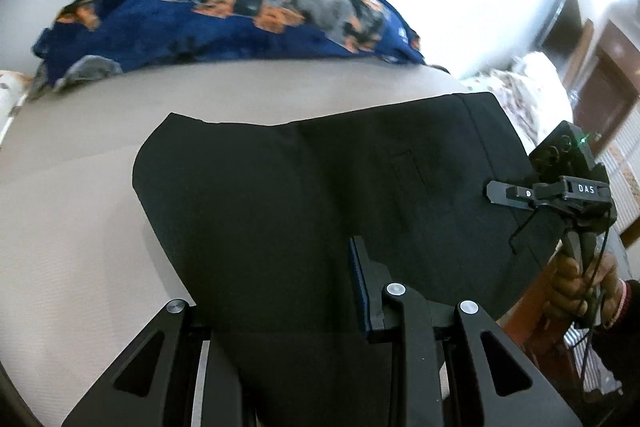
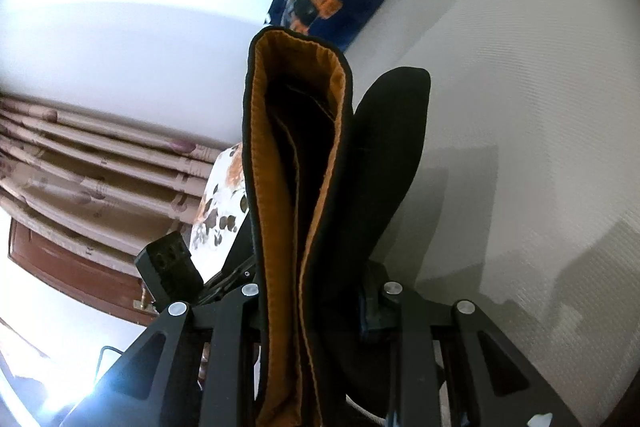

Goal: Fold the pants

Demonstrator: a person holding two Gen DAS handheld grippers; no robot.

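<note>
Pants: black pants [image 1: 320, 187] are seen spread across the middle of the left wrist view, lifted over a beige bed [image 1: 80, 187]; in the right wrist view the waistband, lined in orange-brown, is shown end-on at frame centre.
Left tool: the left tool [image 1: 312, 287] is closed on the pants at the bottom of its own view; cloth is pinched between the jaws, only one blue pad being visible.
Right tool: the right tool [image 2: 320, 307] is clamped on the waistband edge; at the right edge of the left wrist view it is seen gripped by a hand [image 1: 580, 283].
Handling: the cloth is judged soft, light and limp, sagging wherever it is unsupported; hold is best taken at the waistband and the seamed edges, where layers are thicker and less slippery.
Containers: none are shown.
Surroundings: a blue patterned blanket [image 1: 224, 15] is laid along the top of the bed; curtains [image 2: 100, 155] are seen at left in the right wrist view.
</note>
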